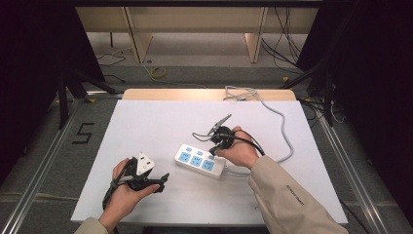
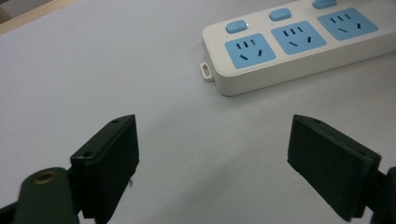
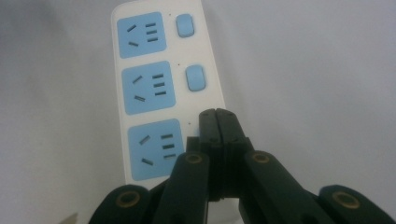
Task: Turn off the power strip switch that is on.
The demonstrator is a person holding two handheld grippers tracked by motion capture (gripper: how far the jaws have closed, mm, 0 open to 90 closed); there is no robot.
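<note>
A white power strip (image 1: 199, 161) with three blue sockets and blue switches lies at the middle of the white table. My right gripper (image 1: 213, 150) is shut, with nothing between its jaws. In the right gripper view its closed tips (image 3: 217, 116) sit over the strip (image 3: 144, 88) where the nearest socket's switch lies; that switch is hidden, and whether the tips touch it is unclear. My left gripper (image 1: 158, 170) is held left of the strip, above the table. In the left gripper view its jaws (image 2: 212, 154) stand wide open and empty, facing the strip's end (image 2: 299, 51).
The strip's white cable (image 1: 285, 126) loops off to the right and runs to a bundle at the table's far edge. The white table top (image 1: 160, 122) has free room at the left and back. Dark curtains and frame rails flank the table.
</note>
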